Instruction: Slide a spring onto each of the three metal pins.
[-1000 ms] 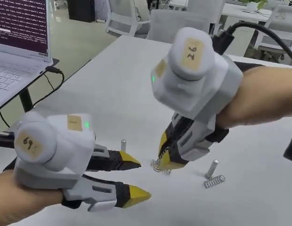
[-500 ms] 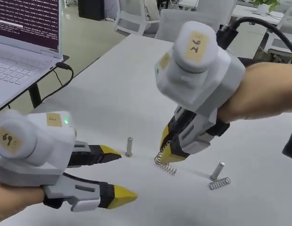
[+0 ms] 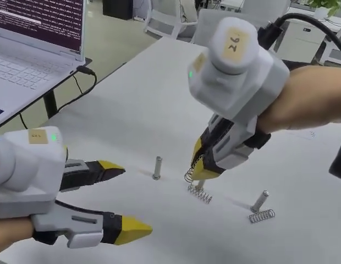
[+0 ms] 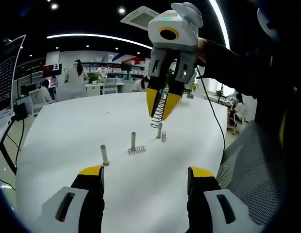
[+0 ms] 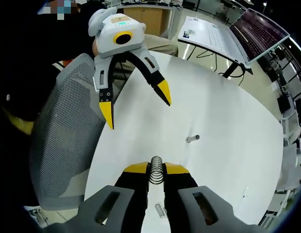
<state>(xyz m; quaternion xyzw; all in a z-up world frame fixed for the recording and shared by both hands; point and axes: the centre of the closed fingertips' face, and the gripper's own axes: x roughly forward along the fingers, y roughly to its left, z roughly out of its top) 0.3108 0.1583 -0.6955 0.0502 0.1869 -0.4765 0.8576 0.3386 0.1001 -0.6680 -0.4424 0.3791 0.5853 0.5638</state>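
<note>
My right gripper [image 3: 200,169] is shut on a spring [image 3: 189,175] that hangs from its yellow tips just above the white table. The same spring [image 5: 156,175] stands up between its jaws in the right gripper view, and it dangles [image 4: 158,109] in the left gripper view. Three short metal pins stand on the table: one [image 3: 157,168] on the left, one [image 3: 200,185] right under the held spring, one [image 3: 260,201] on the right. Loose springs lie beside the middle pin [image 3: 199,193] and the right pin [image 3: 262,215]. My left gripper [image 3: 126,198] hovers open at the lower left, holding nothing.
An open laptop [image 3: 27,60] with its cable sits on a stand past the table's left edge. Office chairs [image 3: 165,16] stand behind the far end of the white table [image 3: 132,104]. A mesh chair [image 5: 63,136] is close to the near edge.
My right gripper has lifted the spring off the table, so it now hangs above the middle pin. My left gripper has drawn back, away from the left pin.
</note>
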